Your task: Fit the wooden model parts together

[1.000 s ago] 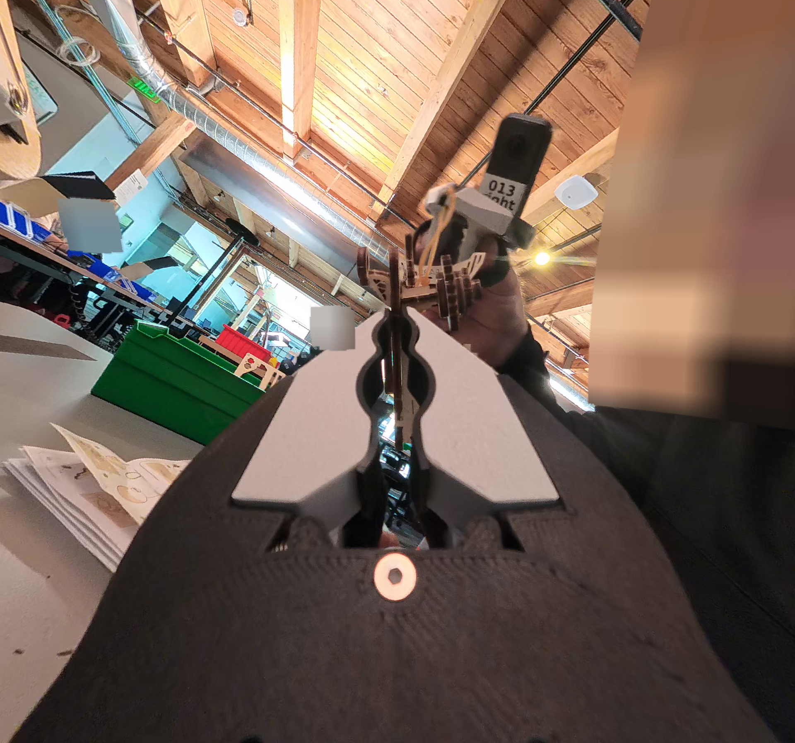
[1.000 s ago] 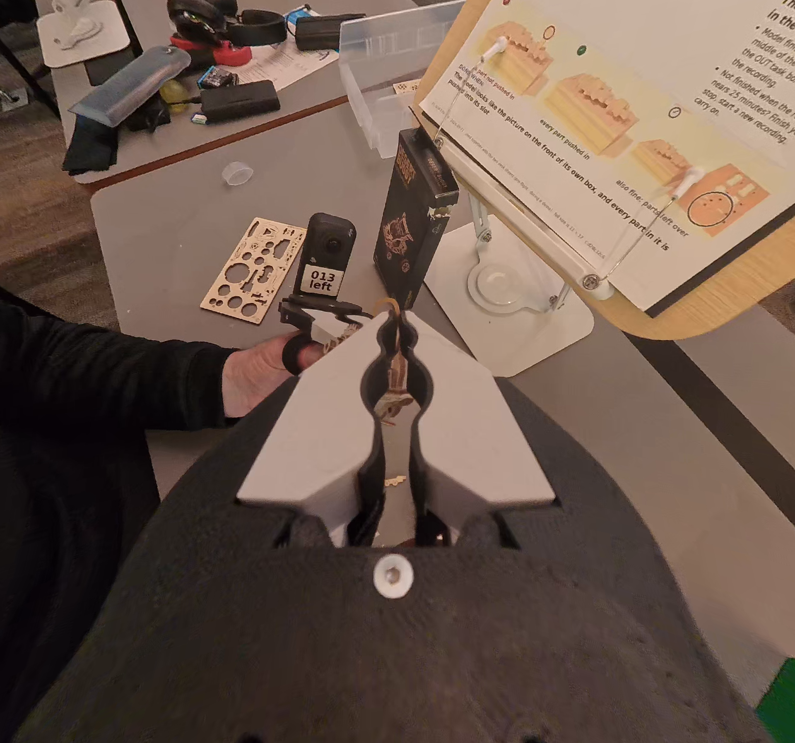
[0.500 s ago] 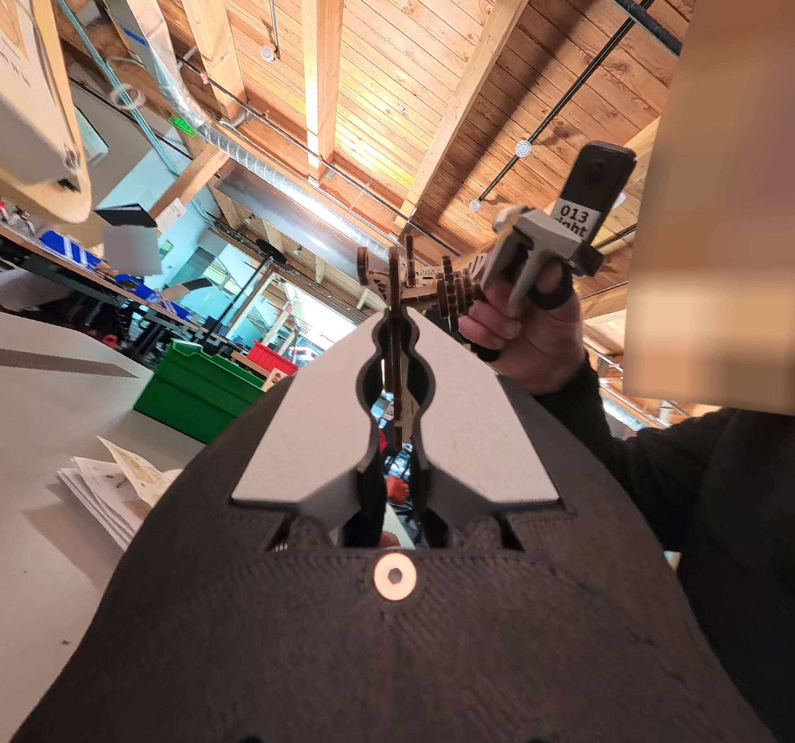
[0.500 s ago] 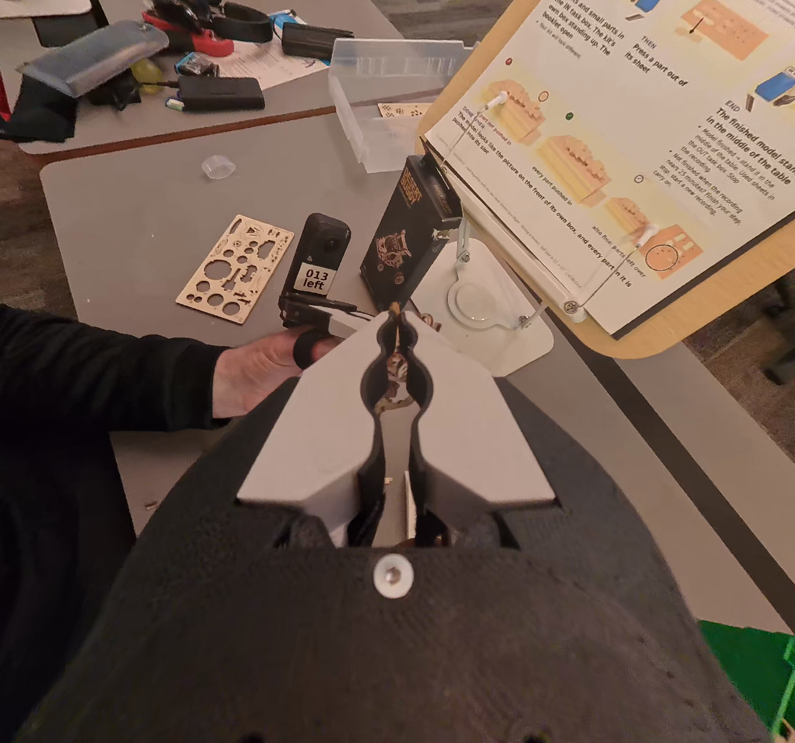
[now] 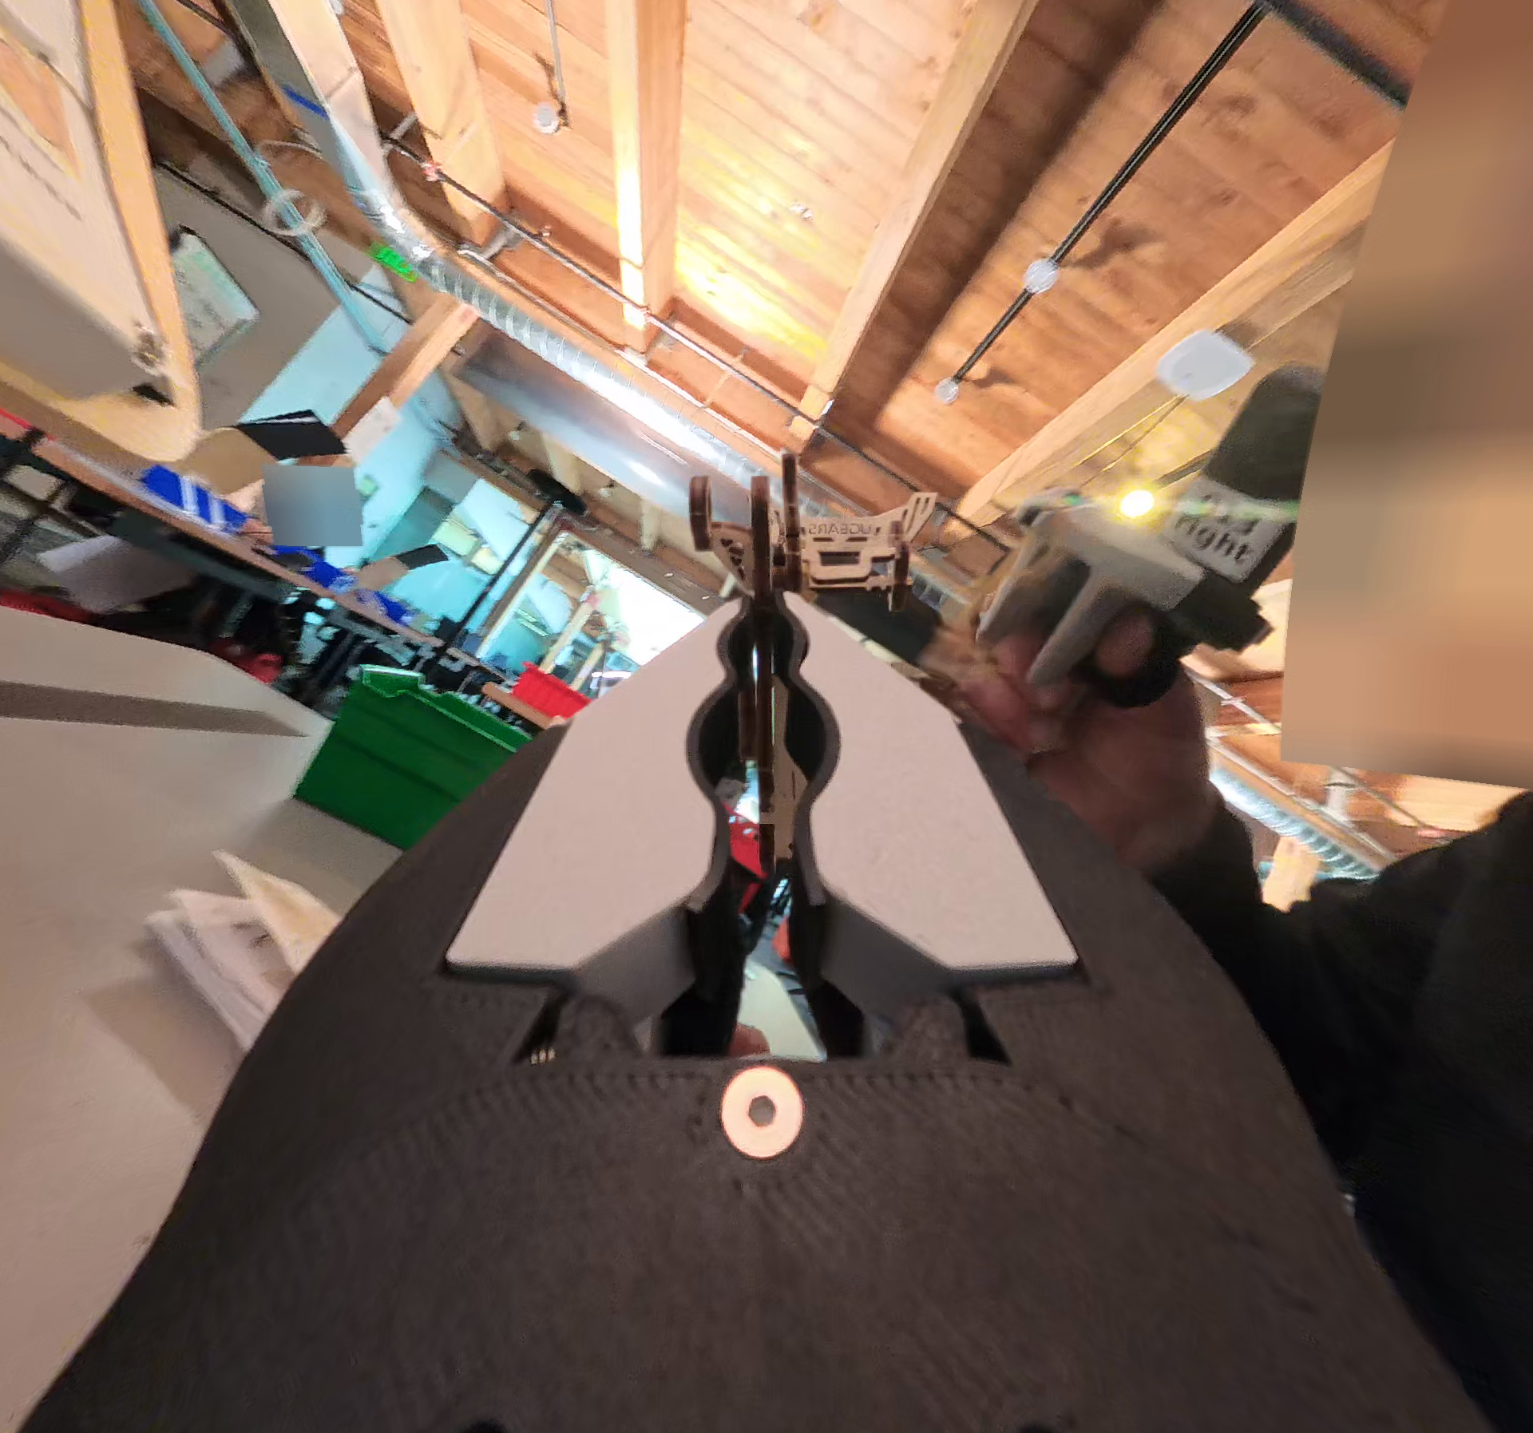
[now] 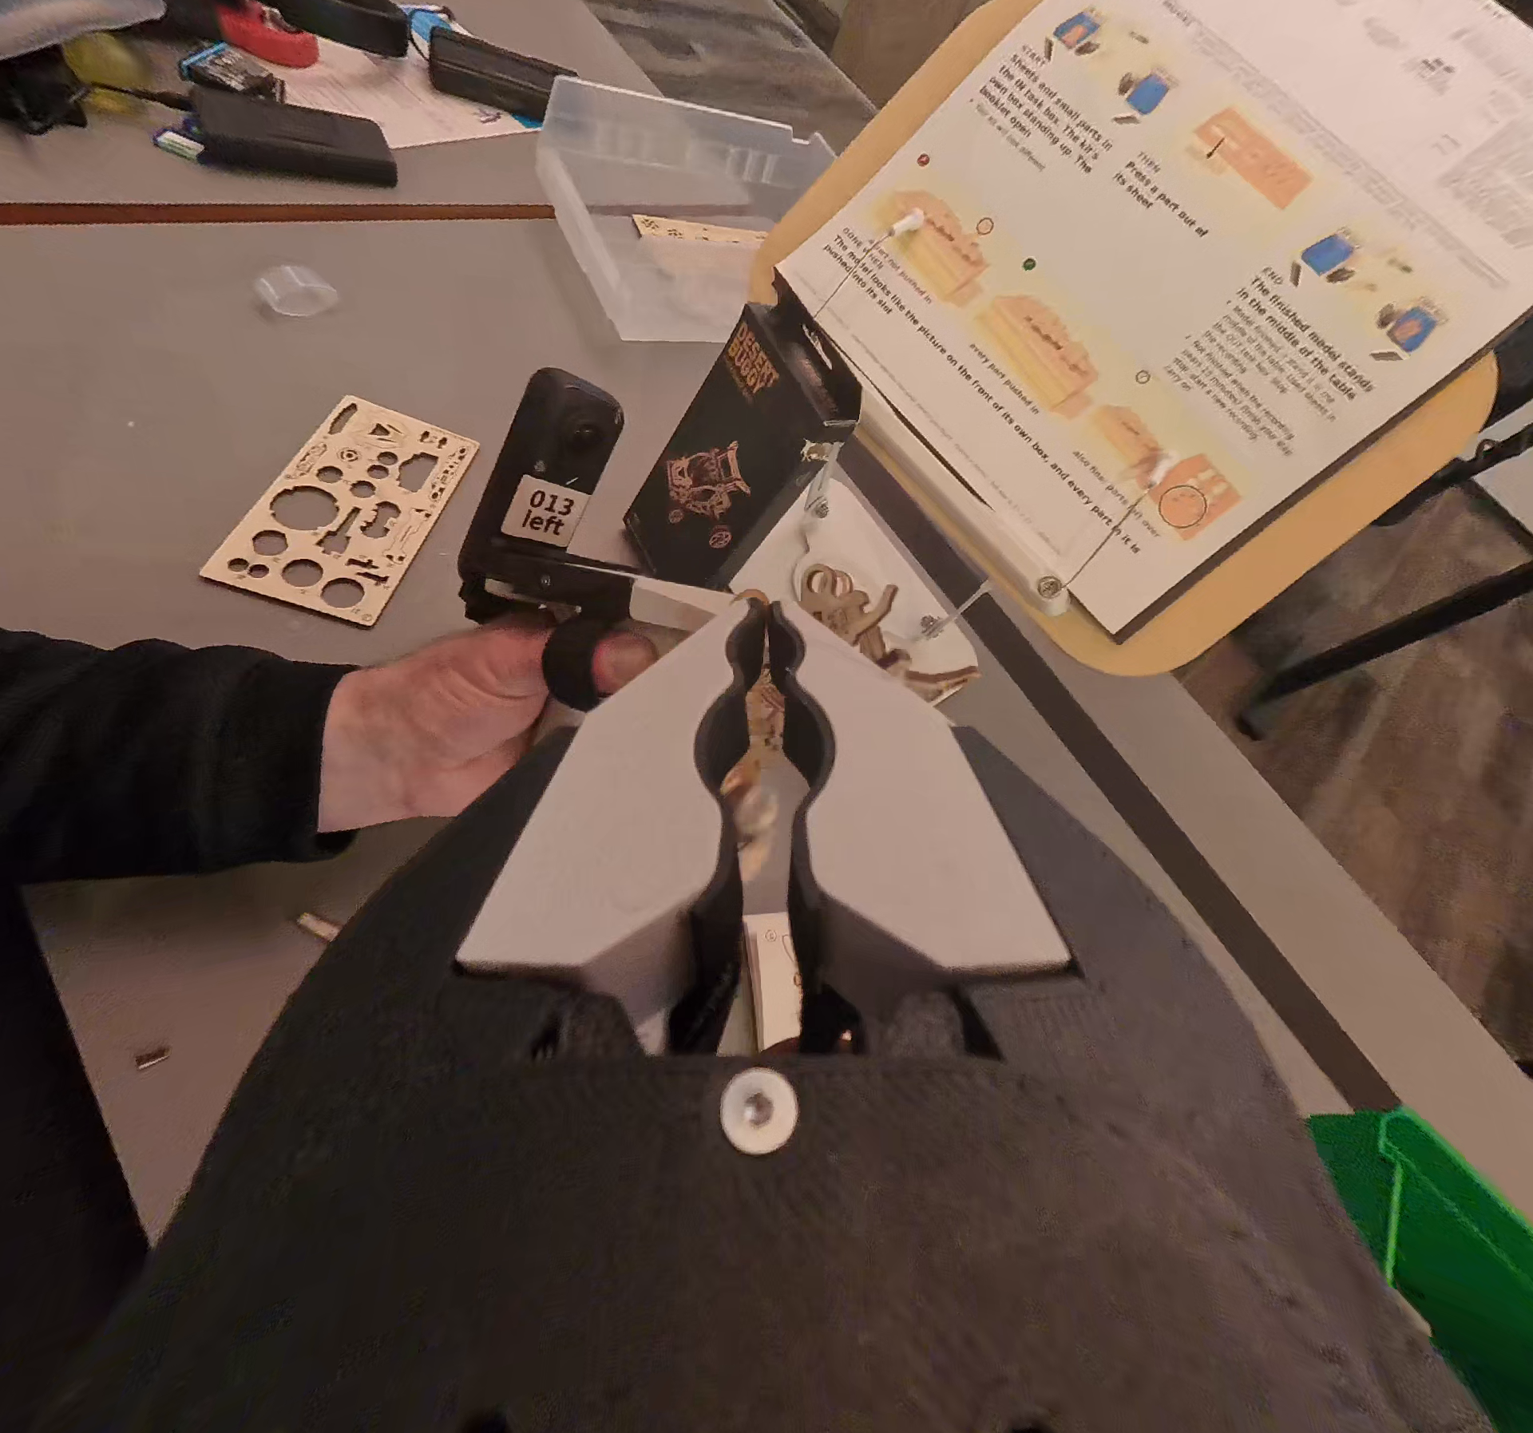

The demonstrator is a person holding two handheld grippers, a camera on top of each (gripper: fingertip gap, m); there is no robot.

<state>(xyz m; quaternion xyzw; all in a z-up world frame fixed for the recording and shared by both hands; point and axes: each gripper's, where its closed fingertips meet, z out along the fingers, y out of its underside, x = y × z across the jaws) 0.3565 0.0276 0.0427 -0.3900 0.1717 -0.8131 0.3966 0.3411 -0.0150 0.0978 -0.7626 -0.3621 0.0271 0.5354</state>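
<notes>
My left claw (image 5: 765, 605) clenched on wooden model (image 5: 809, 543), long axis pointing right toward right claw (image 6: 761, 613), itself pinched on small wooden part (image 6: 759, 730). Punched sheet (image 6: 340, 510) flat near tabletop's far edge.

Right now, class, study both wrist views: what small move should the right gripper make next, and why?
Probably ease the right gripper sideways toward the wooden model, which the left gripper clamps. The two stand apart, so nothing can be fitted yet. Its jaws look shut; whether they pinch a small part is unclear.
</notes>
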